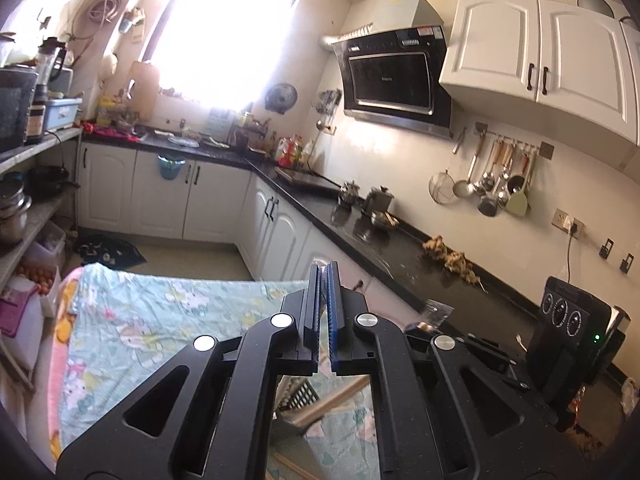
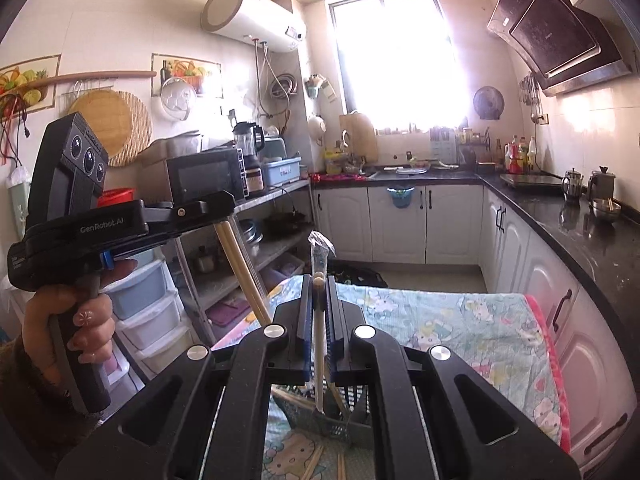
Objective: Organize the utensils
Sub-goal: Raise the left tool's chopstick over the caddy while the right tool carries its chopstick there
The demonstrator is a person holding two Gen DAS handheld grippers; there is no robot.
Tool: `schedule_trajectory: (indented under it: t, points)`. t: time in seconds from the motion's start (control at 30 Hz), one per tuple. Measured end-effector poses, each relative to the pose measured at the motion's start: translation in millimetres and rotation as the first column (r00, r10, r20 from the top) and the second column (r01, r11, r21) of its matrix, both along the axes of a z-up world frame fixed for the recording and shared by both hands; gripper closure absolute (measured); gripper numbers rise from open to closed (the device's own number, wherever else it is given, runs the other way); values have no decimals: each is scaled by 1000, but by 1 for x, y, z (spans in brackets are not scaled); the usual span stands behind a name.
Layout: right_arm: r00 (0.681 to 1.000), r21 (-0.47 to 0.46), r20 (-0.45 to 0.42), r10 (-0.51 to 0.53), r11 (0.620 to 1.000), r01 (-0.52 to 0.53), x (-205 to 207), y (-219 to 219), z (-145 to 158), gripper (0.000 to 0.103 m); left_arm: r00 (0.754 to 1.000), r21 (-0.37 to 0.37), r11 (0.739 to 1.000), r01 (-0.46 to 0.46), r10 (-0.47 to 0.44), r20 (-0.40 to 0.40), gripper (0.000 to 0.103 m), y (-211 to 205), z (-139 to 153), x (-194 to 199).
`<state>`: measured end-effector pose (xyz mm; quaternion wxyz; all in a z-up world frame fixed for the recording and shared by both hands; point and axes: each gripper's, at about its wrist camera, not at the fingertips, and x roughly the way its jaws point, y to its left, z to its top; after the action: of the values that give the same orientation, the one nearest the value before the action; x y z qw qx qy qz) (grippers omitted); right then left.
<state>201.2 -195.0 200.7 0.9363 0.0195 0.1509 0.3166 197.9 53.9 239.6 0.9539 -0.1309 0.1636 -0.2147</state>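
Observation:
My right gripper is shut on a pair of chopsticks in a clear plastic wrapper, held upright above a dark mesh utensil basket. The basket stands on a table with a cartoon-print cloth. My left gripper shows at the left of the right wrist view, shut on a pair of bare wooden chopsticks that slant down toward the table. In the left wrist view the left gripper has its jaws pressed together, the chopsticks hidden; the right gripper's body is at the right.
Loose chopsticks lie on the cloth in front of the basket. A black counter with kettles runs along the right. A shelf rack with a microwave stands at the left. Ladles hang on a wall rail.

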Motion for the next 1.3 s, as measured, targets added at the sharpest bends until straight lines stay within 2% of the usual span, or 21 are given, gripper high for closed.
schedule_trajectory:
  t: [0.2,0.43,0.8,1.03,1.3]
  points:
    - [999,-2,27,-27,1000,27,6,-1,10,97,999,5,999,-39,39,19,102,7,4,10]
    - [997,2,41,-62,998,62,21,1,4,97,997,16,997,-74,74,-9,102,9,-19,28]
    - [997,-9,-22,-74,997,73,51,19,-34,97,990,15,994,-110,111,-89,102,20,-72,54]
    - [994,-39,-72,-87,996,84,64,29,-67,97,985,23,994,-110,113,-132,102,21,-100,61]
    - [990,-60,-113,-90,995,84,70,36,-92,97,980,39,994,-99,104,-170,102,16,-126,63]
